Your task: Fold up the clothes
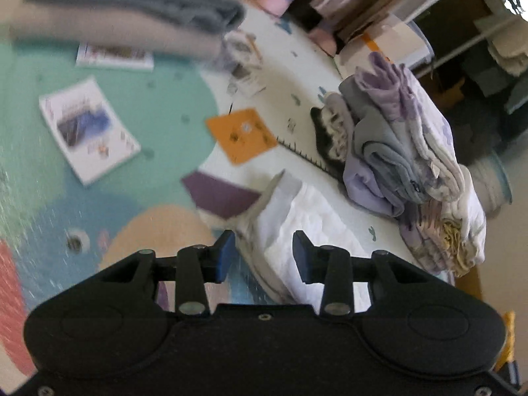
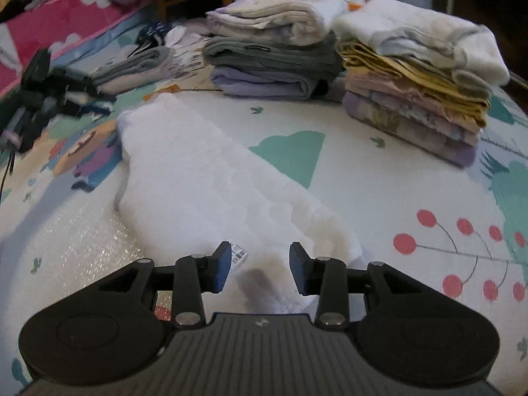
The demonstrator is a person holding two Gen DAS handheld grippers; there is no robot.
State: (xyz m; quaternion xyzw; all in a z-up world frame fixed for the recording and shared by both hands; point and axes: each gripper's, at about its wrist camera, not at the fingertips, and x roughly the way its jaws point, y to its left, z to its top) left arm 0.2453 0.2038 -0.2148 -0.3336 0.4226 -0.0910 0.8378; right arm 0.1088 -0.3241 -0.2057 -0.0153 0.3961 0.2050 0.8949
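Patterned foam play mat (image 2: 379,178), white with teal trees, red berry stems and small green birds, covers the floor under everything; its print in the left wrist view turns to broad teal, peach and blue patches. On it lies the white fluffy garment (image 2: 204,178), folded into a long narrow strip that runs away from the right gripper (image 2: 259,269). A small white care label (image 2: 239,253) with blue print sits at the strip's near end; the print is too small to read. That near end lies between the right gripper's blue pads, which stand apart and do not press the cloth. The left gripper (image 1: 264,255) hangs over the same garment's other end (image 1: 297,217), jaws parted with the white cloth showing in the gap; whether the pads touch it cannot be told through the blur.

Beyond the garment stand two stacks of folded clothes: a stack of lilac, grey and floral pieces (image 2: 274,52), and just beside it a taller stack of lilac, pink and mustard pieces topped with a white fleece (image 2: 419,76). A lower grey and beige folded pile (image 2: 135,69) lies to the left. The left wrist view also shows a white booklet with a blue picture (image 1: 87,132), an orange square card (image 1: 242,135) and a dark purple card (image 1: 219,194) on the mat, their writing blurred. A pink padded panel (image 2: 66,23) and cluttered shelves (image 1: 412,6) close the room behind
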